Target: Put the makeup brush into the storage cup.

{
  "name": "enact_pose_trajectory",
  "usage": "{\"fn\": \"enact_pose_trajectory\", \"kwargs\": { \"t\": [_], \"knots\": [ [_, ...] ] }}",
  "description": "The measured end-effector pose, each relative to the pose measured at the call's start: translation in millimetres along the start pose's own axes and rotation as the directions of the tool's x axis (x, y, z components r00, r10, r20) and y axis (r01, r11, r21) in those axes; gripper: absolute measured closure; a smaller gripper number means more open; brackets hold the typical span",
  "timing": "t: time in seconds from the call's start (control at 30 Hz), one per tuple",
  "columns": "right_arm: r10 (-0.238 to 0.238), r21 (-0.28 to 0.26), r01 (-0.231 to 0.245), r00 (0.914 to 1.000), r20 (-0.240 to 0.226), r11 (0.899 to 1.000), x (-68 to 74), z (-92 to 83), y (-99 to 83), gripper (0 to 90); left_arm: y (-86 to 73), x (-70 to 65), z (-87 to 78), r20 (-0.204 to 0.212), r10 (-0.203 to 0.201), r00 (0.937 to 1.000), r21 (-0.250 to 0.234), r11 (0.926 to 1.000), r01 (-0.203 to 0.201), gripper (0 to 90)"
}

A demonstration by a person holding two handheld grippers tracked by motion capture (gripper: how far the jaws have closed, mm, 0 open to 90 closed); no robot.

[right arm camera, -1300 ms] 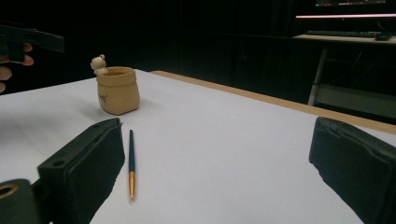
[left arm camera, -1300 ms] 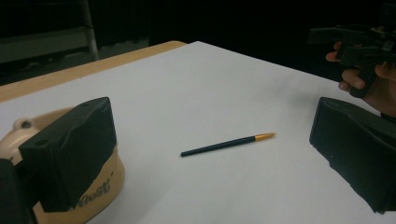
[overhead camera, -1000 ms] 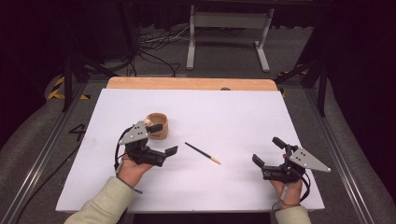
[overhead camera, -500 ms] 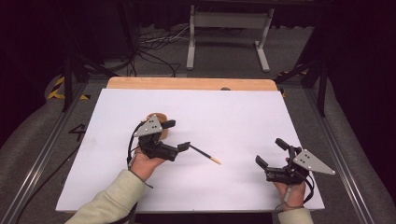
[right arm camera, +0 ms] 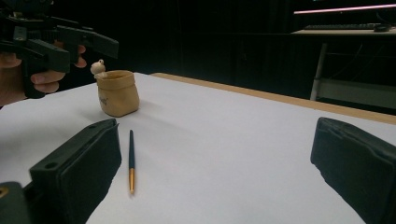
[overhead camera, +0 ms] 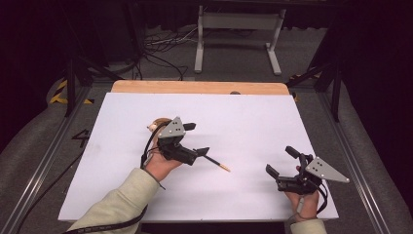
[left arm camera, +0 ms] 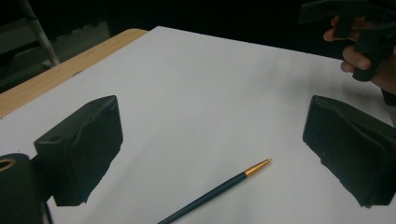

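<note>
We look down on a white table with a strip of bare wood along its far edge. At the near right, our right gripper rests low over the surface with its jaws spread wide and nothing between them. Left of centre, our left gripper hangs over the dark end of a pen, jaws also wide apart and empty. Just beyond the left hand stands a small tan pouch-shaped pot, soft-looking, with a tiny pale figure at its rim. The pen lies flat on the table, its gold tip pointing to the near right. We judge it light, stiff, thin and smooth, likely to roll or slip; the dark barrel near its middle seems the best hold.
</note>
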State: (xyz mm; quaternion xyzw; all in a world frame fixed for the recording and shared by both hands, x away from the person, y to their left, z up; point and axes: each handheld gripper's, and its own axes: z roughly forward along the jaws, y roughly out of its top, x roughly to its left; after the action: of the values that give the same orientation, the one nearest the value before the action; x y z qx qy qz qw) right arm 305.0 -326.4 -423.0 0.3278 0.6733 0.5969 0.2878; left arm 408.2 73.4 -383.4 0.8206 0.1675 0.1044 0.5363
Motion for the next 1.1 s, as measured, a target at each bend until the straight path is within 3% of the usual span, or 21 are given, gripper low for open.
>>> {"fn": "enact_pose_trajectory", "kwargs": {
  "t": [0.07, 0.13, 0.2, 0.4, 0.5, 0.53, 0.57, 0.67, 0.7, 0.77, 0.8, 1.07, 1.1],
  "knots": [
    [0.005, -0.004, -0.005, 1.0, -0.004, 1.0, -1.0, -0.5, 0.1, 2.1, 3.2, 0.8, 3.2, 0.022, -0.01, 0.9997, 0.049, 0.9988, 0.009, 11.2],
    [0.002, -0.002, -0.002, 0.9999, -0.012, 1.0, -1.8, -1.1, 0.7, 2.9, 4.4, 0.6, 5.1, 0.019, -0.012, 0.9998, 0.066, 0.9978, 0.011, 10.6],
    [0.006, -0.005, -0.006, 0.9999, -0.013, 1.0, -2.0, -1.4, 1.4, 2.9, 8.1, 3.1, 10.0, 0.03, -0.014, 0.9995, 0.115, 0.9933, 0.011, 9.5],
    [0.018, -0.006, -0.018, 0.9996, -0.024, 1.0, -4.0, -1.9, 2.3, 3.0, 13.9, 6.6, 16.5, 0.024, 0.0, 0.9997, 0.173, 0.9848, -0.004, 6.5],
    [0.031, -0.012, -0.032, 0.9985, -0.045, 0.999, -6.0, -2.5, 1.8, 3.1, 17.9, 10.4, 22.3, 0.016, -0.006, 0.9999, 0.233, 0.9725, 0.002, 6.2],
    [0.027, -0.01, -0.028, 0.9986, -0.046, 1.0, -7.2, -3.0, 1.2, 3.2, 17.9, 10.4, 22.3, 0.016, -0.006, 0.9999, 0.233, 0.9725, 0.002, 5.8],
    [0.031, -0.011, -0.031, 0.9986, -0.043, 0.999, -8.0, -3.1, 0.6, 3.1, 18.9, 13.1, 26.1, 0.017, -0.006, 0.9998, 0.259, 0.9658, 0.002, 5.4],
    [0.037, -0.007, -0.037, 0.9985, -0.039, 0.999, -9.5, -3.5, -0.3, 3.1, 19.9, 16.6, 31.0, 0.031, -0.014, 0.9994, 0.292, 0.9563, 0.004, 5.4],
    [0.035, -0.005, -0.035, 0.9985, -0.041, 0.999, -9.6, -3.6, -0.2, 3.1, 19.9, 16.6, 31.0, 0.031, -0.014, 0.9994, 0.292, 0.9563, 0.004, 5.4],
    [0.035, -0.005, -0.035, 0.9985, -0.042, 0.999, -9.7, -3.5, -0.1, 3.1, 20.8, 18.3, 34.3, 0.039, -0.013, 0.9992, 0.321, 0.9471, 0.0, 5.4],
    [0.037, -0.006, -0.037, 0.9984, -0.044, 0.999, -9.8, -3.5, -0.2, 3.1, 22.0, 19.5, 35.9, 0.04, 0.004, 0.9992, 0.345, 0.9383, -0.018, 5.4],
    [0.057, 0.005, -0.057, 0.996, -0.069, 0.998, -11.3, -1.8, -3.0, 3.1, 22.7, 16.7, 44.8, 0.04, 0.044, 0.9982, 0.424, 0.904, -0.056, 5.4],
    [0.055, 0.005, -0.055, 0.996, -0.07, 0.998, -11.2, -1.6, -3.0, 3.1, 23.1, 16.6, 46.6, 0.046, 0.056, 0.9974, 0.44, 0.8951, -0.071, 5.2]
  ]
}}
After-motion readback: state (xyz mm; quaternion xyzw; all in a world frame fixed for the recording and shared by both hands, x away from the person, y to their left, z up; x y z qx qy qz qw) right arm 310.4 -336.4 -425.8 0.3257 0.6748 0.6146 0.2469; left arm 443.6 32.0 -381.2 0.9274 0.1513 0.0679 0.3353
